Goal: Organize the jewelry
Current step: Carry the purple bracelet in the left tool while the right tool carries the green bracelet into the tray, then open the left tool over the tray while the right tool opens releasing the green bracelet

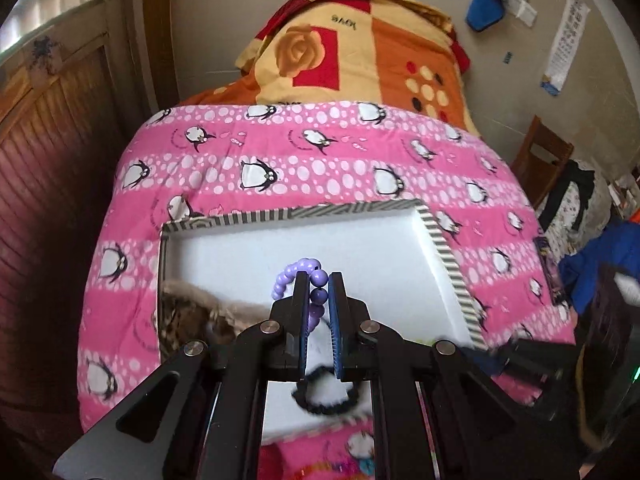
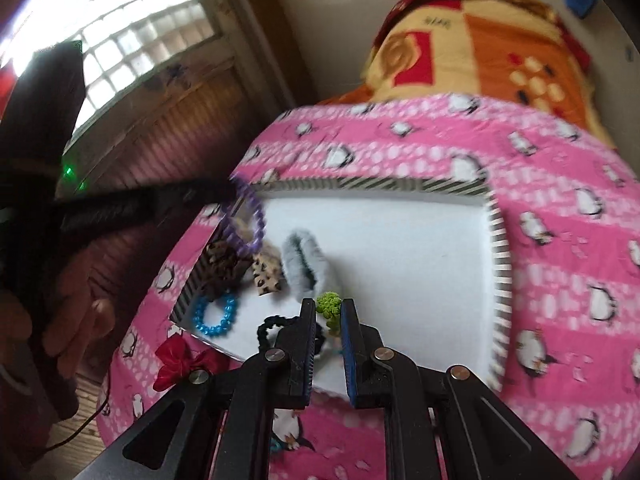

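Lying in the striped tray (image 2: pixel 498 256): blue bracelet (image 2: pixel 215 315), black scrunchie (image 2: pixel 267 326).

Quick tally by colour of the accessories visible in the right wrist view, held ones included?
Purple: 1, purple bead bracelet held in the left gripper
Green: 1, green knotted piece held in the right gripper
Blue: 1, blue bead bracelet
Black: 1, black hair tie
Grey: 1, grey fuzzy scrunchie
Leopard print: 2, leopard-print pieces
Red: 1, red bow
Total: 8

Purple bead bracelet (image 1: pixel 298 276), striped tray (image 1: pixel 440 236), pink penguin quilt (image 1: pixel 320 152).
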`<state>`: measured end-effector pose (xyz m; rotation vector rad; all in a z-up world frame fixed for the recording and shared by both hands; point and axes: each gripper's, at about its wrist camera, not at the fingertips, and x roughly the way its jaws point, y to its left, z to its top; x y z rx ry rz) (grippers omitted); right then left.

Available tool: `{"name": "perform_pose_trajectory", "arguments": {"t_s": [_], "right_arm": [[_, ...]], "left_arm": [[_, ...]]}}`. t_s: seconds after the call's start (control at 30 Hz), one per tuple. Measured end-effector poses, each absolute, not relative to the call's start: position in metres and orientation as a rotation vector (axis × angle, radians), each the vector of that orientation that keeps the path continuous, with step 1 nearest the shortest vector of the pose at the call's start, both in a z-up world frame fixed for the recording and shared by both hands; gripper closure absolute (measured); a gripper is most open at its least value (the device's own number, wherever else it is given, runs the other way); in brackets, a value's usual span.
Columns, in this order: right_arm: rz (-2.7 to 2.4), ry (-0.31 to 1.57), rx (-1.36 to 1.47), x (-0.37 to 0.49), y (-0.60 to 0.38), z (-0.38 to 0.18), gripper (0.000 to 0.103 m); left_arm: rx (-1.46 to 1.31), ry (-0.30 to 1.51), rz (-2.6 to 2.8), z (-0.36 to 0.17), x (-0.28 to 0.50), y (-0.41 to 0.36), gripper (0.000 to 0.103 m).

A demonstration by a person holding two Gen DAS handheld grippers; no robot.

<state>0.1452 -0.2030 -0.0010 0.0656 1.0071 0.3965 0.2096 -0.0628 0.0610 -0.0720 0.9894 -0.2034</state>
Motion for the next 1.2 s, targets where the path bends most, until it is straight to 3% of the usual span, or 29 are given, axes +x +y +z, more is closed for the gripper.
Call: {"name": "perform_pose_trajectory", "arguments": {"t_s": [0.2,0.53,0.67,0.73,0.83,0.9,0.97,1.2], "right_arm": [[0.319,1.102,0.078,0.181,-0.226,-0.047,0.092],[0.308,1.117,0.073,0.194,-0.229,-0.063,0.091],[0.31,1.107,0.071,0.191,-0.228,-0.058,0.062],[0.311,1.089,0.061,0.183,-0.228,-0.05,0.062],[0.305,1.081,0.061,0.174,-0.23,-0.042,0.062],[0.303,1.072,0.084,0.165,-0.234,-0.036,0.062],[0.297,1.068,0.084,0.158,-0.235,-0.032,0.062],[0.269,1.035,0.076,0.128,-0.233,-0.015,0.061]], "left_arm": [[-0.069,1.034,-0.152,0.032,0.255,-0.061,0.095],[-0.088,1.102,-0.04,-0.012,0.291,-0.03,0.095],[-0.097,1.122,-0.033,-0.021,0.288,-0.024,0.095],[-0.105,1.133,-0.032,-0.025,0.282,-0.022,0.095],[-0.097,1.136,-0.021,-0.025,0.274,-0.02,0.089],[-0.095,1.126,-0.013,-0.022,0.266,-0.018,0.067],[-0.12,1.102,-0.014,-0.014,0.255,-0.014,0.057],[-0.075,1.01,-0.002,0.019,0.2,-0.022,0.047]]}}
